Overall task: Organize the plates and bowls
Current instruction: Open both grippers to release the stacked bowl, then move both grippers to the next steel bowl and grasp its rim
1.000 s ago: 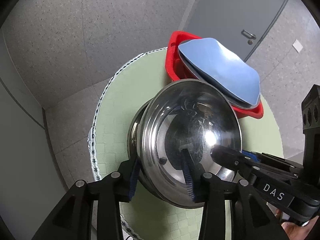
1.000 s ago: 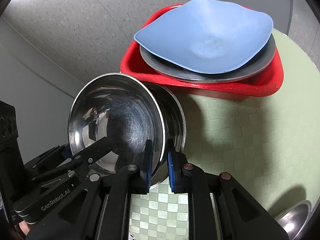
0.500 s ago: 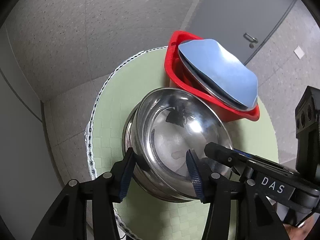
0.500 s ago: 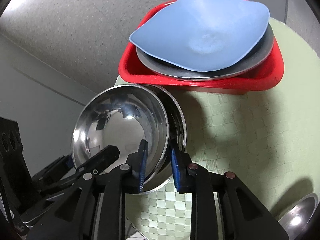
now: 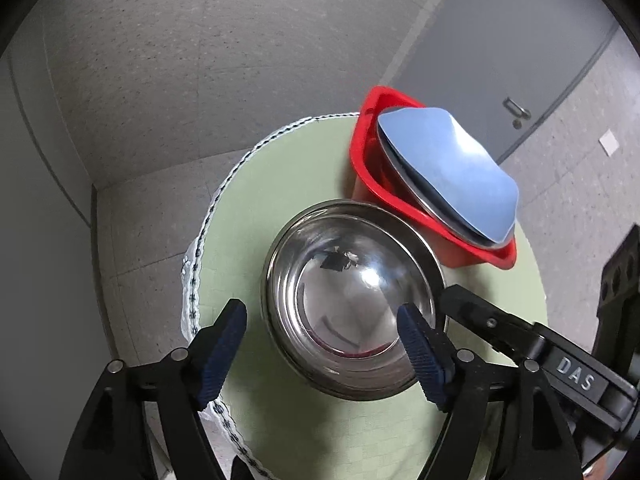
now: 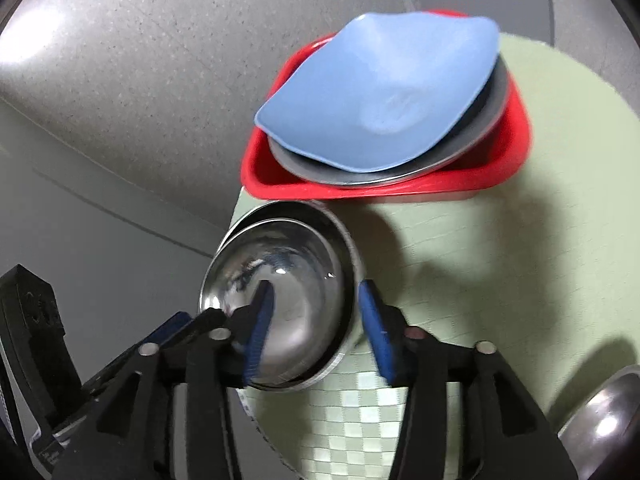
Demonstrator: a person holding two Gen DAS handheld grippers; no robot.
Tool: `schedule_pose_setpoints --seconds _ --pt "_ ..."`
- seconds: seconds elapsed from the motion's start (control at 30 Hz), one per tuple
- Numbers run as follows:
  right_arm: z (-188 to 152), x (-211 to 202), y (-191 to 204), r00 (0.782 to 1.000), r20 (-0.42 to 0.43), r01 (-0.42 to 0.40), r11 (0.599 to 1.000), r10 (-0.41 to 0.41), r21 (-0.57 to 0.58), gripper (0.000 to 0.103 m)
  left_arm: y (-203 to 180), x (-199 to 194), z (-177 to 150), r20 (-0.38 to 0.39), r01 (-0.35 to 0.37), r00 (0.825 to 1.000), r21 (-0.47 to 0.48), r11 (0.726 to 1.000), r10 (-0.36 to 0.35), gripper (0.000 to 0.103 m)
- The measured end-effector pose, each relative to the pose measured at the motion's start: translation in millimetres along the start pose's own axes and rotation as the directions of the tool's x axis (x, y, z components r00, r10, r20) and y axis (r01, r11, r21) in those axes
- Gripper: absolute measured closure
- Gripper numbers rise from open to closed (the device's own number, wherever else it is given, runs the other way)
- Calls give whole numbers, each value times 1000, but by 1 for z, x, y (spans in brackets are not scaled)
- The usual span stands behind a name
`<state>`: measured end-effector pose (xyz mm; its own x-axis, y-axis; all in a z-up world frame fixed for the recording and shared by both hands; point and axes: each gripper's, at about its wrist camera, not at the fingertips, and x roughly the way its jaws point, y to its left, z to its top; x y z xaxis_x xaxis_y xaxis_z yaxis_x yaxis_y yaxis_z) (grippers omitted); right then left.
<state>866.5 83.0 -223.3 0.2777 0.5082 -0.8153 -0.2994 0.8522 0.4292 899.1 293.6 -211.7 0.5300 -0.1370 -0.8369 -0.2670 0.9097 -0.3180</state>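
Two nested steel bowls (image 5: 352, 296) (image 6: 284, 300) rest on the round green table (image 5: 280, 184). My left gripper (image 5: 322, 354) is open, its fingers astride the near rim without touching. My right gripper (image 6: 316, 332) is open too, fingers either side of the bowls' right rim. A red tub (image 5: 404, 196) (image 6: 400, 188) behind the bowls holds a grey metal plate (image 6: 492, 120) with a blue square plate (image 5: 448, 164) (image 6: 384, 96) on top.
Another steel bowl (image 6: 600, 416) sits at the table's near right edge in the right wrist view. The table edge with white trim (image 5: 200, 240) drops off to the floor on the left. A grey door (image 5: 512, 40) stands behind.
The tilted upper bowl has been lowered flat into the lower bowl. Both grippers have opened, let go of the rim and drawn back.
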Motion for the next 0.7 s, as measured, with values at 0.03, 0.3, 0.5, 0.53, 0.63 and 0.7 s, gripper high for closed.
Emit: schedule_pose_setpoints --seconds 0.03,0.3,0.5,0.53,0.63,0.7 --pt "-2 -3 -2 1000 10 -5 1000 5 2 46 -2 -2 -2 7 -1 1000 1 1000 1 29" --pt "-12 -52 -23 989 146 26 998 -19 -49 41 -52 -29 -27 108 -37 994 71 997 29 23" --pt "-23 -108 -62 963 250 127 988 -102 -85 28 -113 -32 -64 135 -22 991 168 986 -1 16" --pt "-28 -117 -70 958 263 144 986 -117 -88 28 -127 -28 -75 126 -15 992 190 982 -9 15" --pt "-44 -141 -99 944 291 186 979 -155 -79 26 -151 -16 -98 100 -10 995 225 974 -12 15" --pt "-54 -149 -118 943 282 207 975 -179 -75 26 -166 -4 -116 63 1 998 241 971 -17 15"
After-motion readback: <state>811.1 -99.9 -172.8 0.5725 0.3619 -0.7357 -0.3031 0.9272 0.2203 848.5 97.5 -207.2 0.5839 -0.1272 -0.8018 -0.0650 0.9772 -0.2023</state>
